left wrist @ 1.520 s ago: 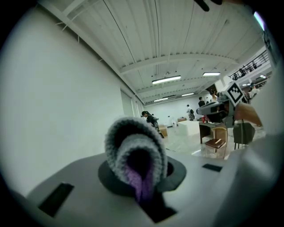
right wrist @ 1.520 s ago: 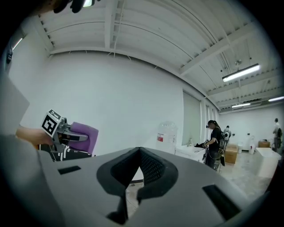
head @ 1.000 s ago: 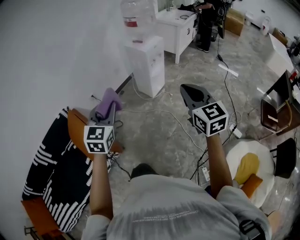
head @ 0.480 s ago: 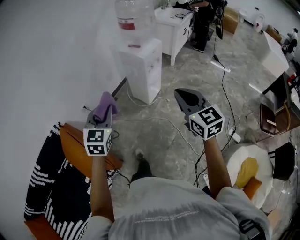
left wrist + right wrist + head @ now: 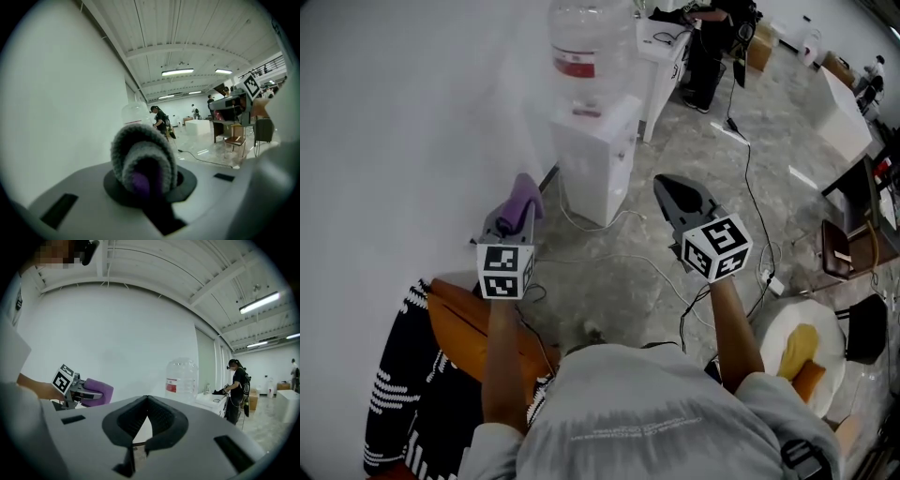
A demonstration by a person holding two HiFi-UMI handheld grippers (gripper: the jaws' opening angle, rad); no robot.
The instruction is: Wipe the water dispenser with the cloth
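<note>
The white water dispenser (image 5: 595,155) stands against the wall with a clear bottle (image 5: 589,47) on top. My left gripper (image 5: 514,217) is shut on a folded purple cloth (image 5: 523,200) and hangs in the air to the left of the dispenser, short of it. In the left gripper view the cloth (image 5: 143,159) bulges out between the jaws, with the bottle (image 5: 136,111) behind it. My right gripper (image 5: 682,197) is shut on nothing, to the right of the dispenser and apart from it. The right gripper view shows the bottle (image 5: 182,378) and the cloth (image 5: 97,392).
An orange chair (image 5: 473,328) draped with a black-and-white striped garment sits at lower left. Cables (image 5: 652,267) trail across the floor near the dispenser. A white cabinet (image 5: 664,47) and a standing person (image 5: 708,47) are behind it. A round white table (image 5: 797,337) is at lower right.
The person has stepped forward, so the dispenser looks nearer. Both grippers have moved toward it, the left still holding the cloth. The chair has slid back below the left arm.
</note>
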